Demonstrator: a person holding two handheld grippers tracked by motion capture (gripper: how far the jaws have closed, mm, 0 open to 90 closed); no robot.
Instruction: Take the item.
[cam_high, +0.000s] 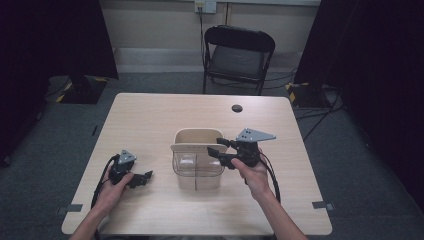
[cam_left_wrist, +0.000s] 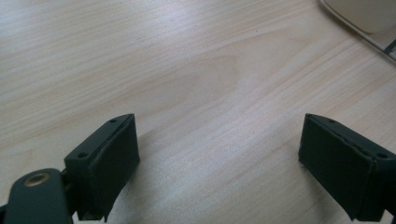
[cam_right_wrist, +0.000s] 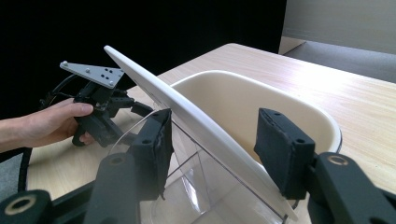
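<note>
Right gripper (cam_right_wrist: 212, 154) pinching the white lid (cam_right_wrist: 187, 116) of the clear bin (cam_high: 197, 170); left gripper (cam_left_wrist: 219, 154) spread, idle. Better kept gripped squarely while swinging.

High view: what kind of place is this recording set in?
Most likely a recording room or lab, not a home. A bare wooden table stands on grey carpet between dark curtains, with a black folding chair behind it and cables running across the floor.
</note>
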